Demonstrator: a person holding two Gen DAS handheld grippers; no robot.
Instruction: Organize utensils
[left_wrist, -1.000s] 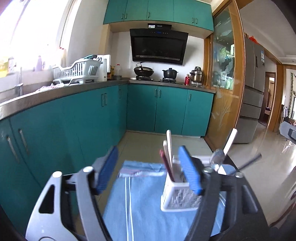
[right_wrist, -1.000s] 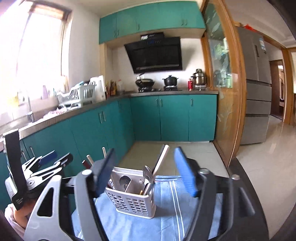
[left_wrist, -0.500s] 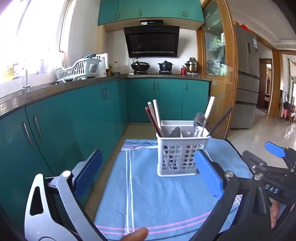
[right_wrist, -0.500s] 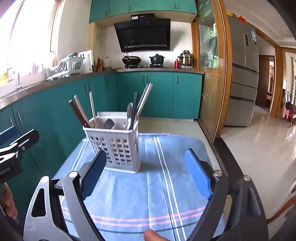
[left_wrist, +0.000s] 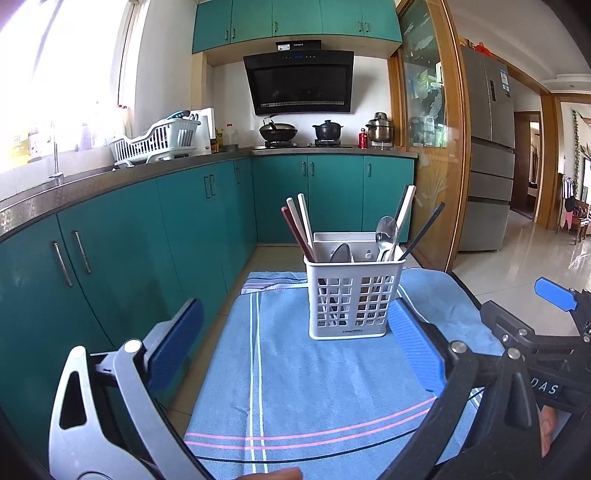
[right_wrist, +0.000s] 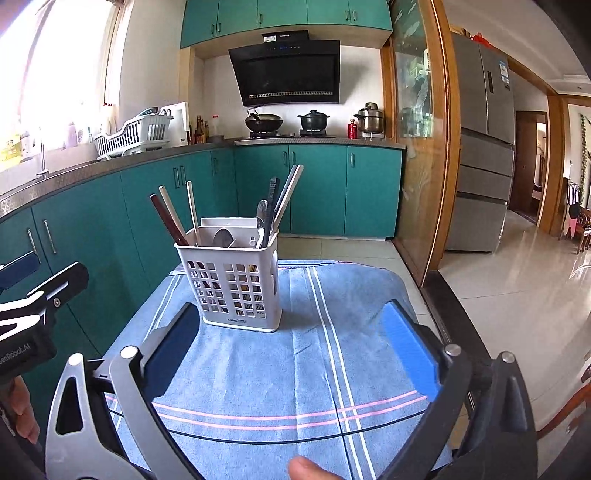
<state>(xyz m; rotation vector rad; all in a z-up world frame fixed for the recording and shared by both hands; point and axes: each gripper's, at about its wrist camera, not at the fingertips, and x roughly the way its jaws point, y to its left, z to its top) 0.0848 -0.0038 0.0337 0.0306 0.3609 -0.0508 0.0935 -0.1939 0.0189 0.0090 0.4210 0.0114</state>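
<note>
A white slotted utensil caddy stands upright on a blue striped towel; it also shows in the right wrist view. It holds chopsticks, spoons and dark sticks. My left gripper is open and empty, back from the caddy near the towel's front. My right gripper is open and empty, also short of the caddy. The right gripper appears at the right edge of the left wrist view.
Teal cabinets run along the left and back under a dark counter with a dish rack. Pots sit on the stove. A wood-framed glass partition and fridge stand right. Tiled floor lies beyond the towel.
Both grippers have drawn back and lowered from above the caddy, so it now stands farther ahead of each. Both stay open. The caddy has not moved.
</note>
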